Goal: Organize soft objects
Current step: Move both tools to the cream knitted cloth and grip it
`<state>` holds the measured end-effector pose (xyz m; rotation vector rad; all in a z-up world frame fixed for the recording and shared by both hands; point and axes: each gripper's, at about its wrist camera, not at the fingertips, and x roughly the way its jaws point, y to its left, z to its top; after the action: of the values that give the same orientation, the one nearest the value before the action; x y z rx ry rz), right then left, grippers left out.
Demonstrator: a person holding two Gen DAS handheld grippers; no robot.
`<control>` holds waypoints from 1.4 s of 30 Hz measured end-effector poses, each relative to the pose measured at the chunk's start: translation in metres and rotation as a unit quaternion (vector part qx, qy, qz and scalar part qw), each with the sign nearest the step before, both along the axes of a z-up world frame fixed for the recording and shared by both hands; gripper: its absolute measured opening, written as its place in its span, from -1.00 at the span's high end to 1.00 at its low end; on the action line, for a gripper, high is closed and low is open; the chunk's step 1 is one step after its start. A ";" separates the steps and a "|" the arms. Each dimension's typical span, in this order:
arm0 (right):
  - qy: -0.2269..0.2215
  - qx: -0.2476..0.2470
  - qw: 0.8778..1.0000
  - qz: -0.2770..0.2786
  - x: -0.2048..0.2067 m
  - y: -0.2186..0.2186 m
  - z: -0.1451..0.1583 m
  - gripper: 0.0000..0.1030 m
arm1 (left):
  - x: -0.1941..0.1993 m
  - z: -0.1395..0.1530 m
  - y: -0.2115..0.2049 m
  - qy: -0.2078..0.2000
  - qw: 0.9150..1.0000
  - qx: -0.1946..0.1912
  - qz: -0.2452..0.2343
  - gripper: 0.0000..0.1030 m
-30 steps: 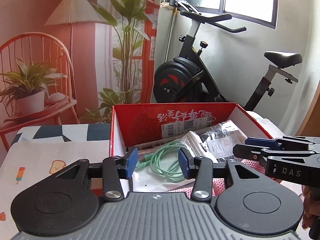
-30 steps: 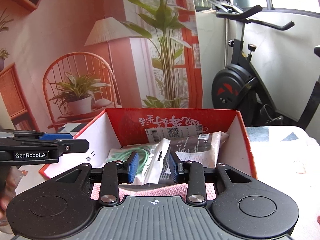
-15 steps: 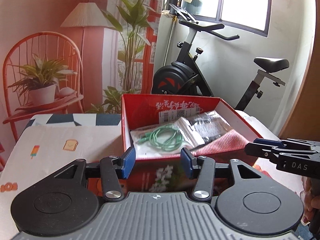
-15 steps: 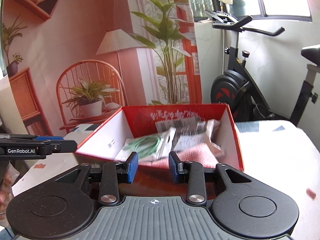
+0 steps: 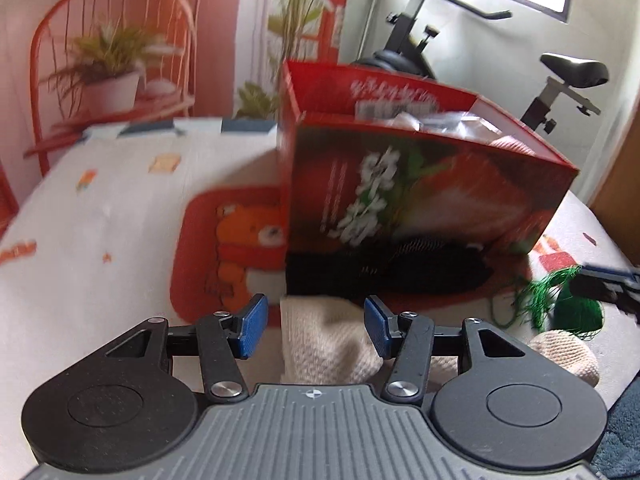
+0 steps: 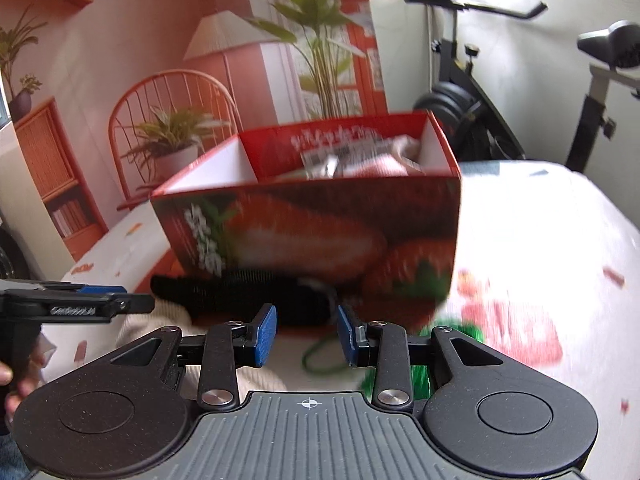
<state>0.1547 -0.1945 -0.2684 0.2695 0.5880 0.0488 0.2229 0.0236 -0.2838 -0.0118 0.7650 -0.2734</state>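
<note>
- A cream knitted cloth (image 5: 326, 336) lies crumpled on the patterned table cover (image 5: 120, 216), directly under and between the fingers of the left gripper (image 5: 314, 330); a second cream lump (image 5: 568, 354) lies off to that gripper's right.
- A black fabric piece (image 5: 384, 276) lies just ahead of both grippers, against the foot of the red strawberry-printed box (image 5: 420, 188).
- A green tasselled cord (image 5: 560, 304) lies right of the left gripper and partly under the right gripper (image 6: 306, 334).
- The left gripper tilts down over the cream cloth; its jaws have just been opening and stand apart, the cloth between them but not pinched.
- The right gripper also tilts down, its jaws parted narrowly and empty, over the green cord's loop.
- A person's fingers (image 6: 8, 376) show at the left gripper's handle.
- The box holds plastic packets (image 6: 340, 160) and a pink cloth; everything is blurred.
- An exercise bike (image 6: 480, 92) stands behind the table.
</note>
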 end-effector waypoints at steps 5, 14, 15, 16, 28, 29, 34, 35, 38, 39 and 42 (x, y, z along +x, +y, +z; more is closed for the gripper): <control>0.031 0.008 0.999 0.001 -0.012 0.001 -0.017 0.37 | 0.000 -0.017 0.004 0.028 0.999 -0.014 0.017 -0.08; 0.045 0.015 0.999 0.001 -0.015 0.005 -0.028 0.37 | -0.025 -0.017 0.000 -0.002 1.000 0.007 0.014 0.65; 0.046 0.018 0.999 0.000 -0.015 0.005 -0.029 0.37 | -0.028 -0.017 0.001 -0.003 1.000 0.009 0.021 0.65; 0.047 0.020 0.999 0.000 -0.015 0.005 -0.030 0.37 | -0.031 -0.018 0.002 -0.003 1.000 0.009 0.029 0.65; 0.060 0.025 0.998 0.012 -0.014 0.011 -0.044 0.26 | -0.038 -0.017 0.028 0.008 0.992 -0.009 0.124 0.63; 0.061 0.024 0.998 0.014 -0.014 0.012 -0.044 0.26 | -0.037 -0.017 0.026 0.007 0.993 -0.004 0.122 0.63; 0.070 0.027 0.997 0.021 -0.010 0.016 -0.049 0.26 | -0.039 -0.021 0.031 0.007 0.993 -0.017 0.120 0.61; 0.070 0.027 0.997 0.022 -0.010 0.016 -0.050 0.26 | -0.039 -0.021 0.032 0.008 0.992 -0.021 0.121 0.61; 0.072 0.030 0.997 0.022 -0.008 0.017 -0.052 0.26 | -0.038 -0.023 0.032 0.007 0.993 -0.020 0.119 0.61; 0.075 0.032 0.996 0.022 -0.008 0.017 -0.054 0.26 | -0.039 -0.023 0.031 0.005 0.993 -0.017 0.118 0.61; 0.075 0.033 0.996 0.028 -0.007 0.019 -0.056 0.25 | -0.040 -0.023 0.029 0.003 0.993 -0.012 0.115 0.62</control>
<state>0.1481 -0.1751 -0.3239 0.3227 0.7452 0.1032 0.1831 0.0525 -0.3065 -0.1239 0.7594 -0.0628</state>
